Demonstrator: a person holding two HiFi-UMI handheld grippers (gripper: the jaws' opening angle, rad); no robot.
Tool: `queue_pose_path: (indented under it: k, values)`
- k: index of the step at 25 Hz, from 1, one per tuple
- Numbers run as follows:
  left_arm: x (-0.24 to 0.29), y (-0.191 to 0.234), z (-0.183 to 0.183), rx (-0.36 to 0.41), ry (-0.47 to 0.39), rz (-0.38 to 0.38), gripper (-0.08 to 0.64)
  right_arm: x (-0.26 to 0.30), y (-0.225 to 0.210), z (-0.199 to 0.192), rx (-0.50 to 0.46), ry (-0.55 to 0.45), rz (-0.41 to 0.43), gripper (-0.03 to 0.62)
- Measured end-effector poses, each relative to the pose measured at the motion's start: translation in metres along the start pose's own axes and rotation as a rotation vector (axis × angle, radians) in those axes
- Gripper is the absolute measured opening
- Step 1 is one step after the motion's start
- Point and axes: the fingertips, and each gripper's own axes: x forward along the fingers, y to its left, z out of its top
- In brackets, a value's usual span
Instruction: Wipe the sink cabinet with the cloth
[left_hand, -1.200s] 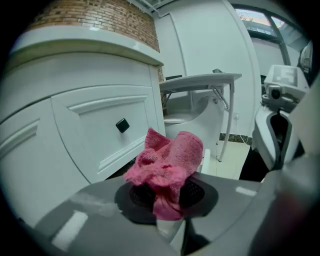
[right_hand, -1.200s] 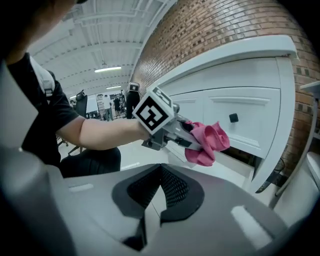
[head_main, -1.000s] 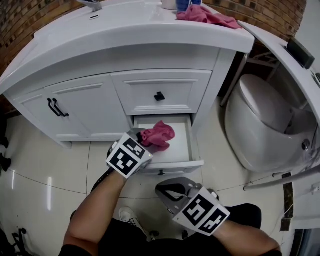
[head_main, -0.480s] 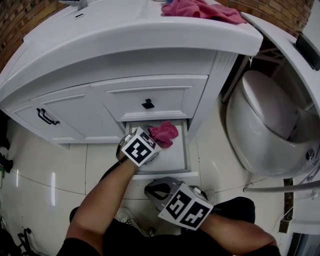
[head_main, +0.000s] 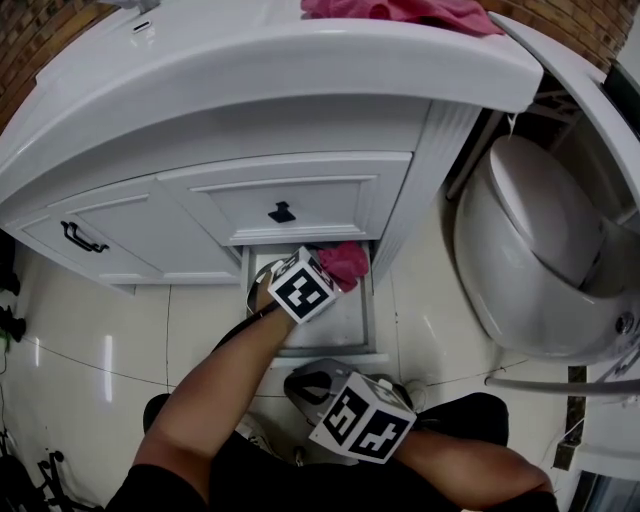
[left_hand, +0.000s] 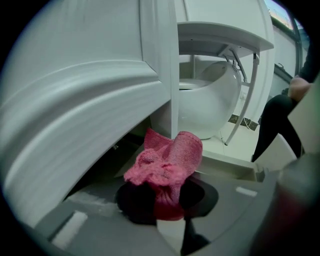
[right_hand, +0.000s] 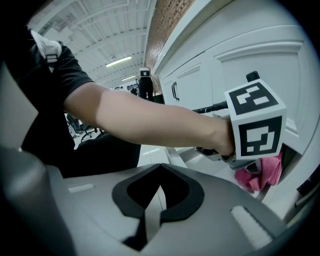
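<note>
The white sink cabinet has its lower drawer pulled out. My left gripper reaches into the back of that drawer, shut on a crumpled pink cloth. In the left gripper view the cloth bunches out from between the jaws of the left gripper, just under the upper drawer's front. My right gripper hangs low in front of the drawer, shut with nothing in it. The right gripper view shows the right gripper closed, with the cloth beyond my left forearm.
A second pink cloth lies on the countertop at the back right. A white toilet stands close to the cabinet's right side. The upper drawer has a black knob, and the left doors carry black handles.
My left gripper has pushed deeper into the drawer with the cloth, toward the back right. The right gripper has drifted slightly left, and the head view has leaned in over the cabinet.
</note>
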Motion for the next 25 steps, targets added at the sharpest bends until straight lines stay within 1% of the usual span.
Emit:
queue_pose_path:
  k: [5,10,15,18,25]
  values:
    - [0.009,0.005,-0.002,-0.021,0.023,0.019,0.091,-0.006,-0.006,0.001,0.003,-0.013,-0.004,0.006]
    - [0.004,0.013,-0.016,-0.038,0.043,0.04,0.089,-0.008,-0.01,0.005,0.003,-0.028,-0.009,0.006]
    - [-0.008,0.029,-0.034,-0.066,0.066,0.077,0.089,-0.007,-0.008,0.005,-0.008,-0.021,-0.007,0.006]
    - [-0.02,0.039,-0.043,-0.066,0.077,0.113,0.089,-0.005,-0.009,0.004,-0.005,-0.018,-0.006,0.006]
    - [-0.042,0.057,-0.073,-0.111,0.111,0.165,0.089,0.0,-0.008,-0.001,0.0,0.003,-0.001,0.006]
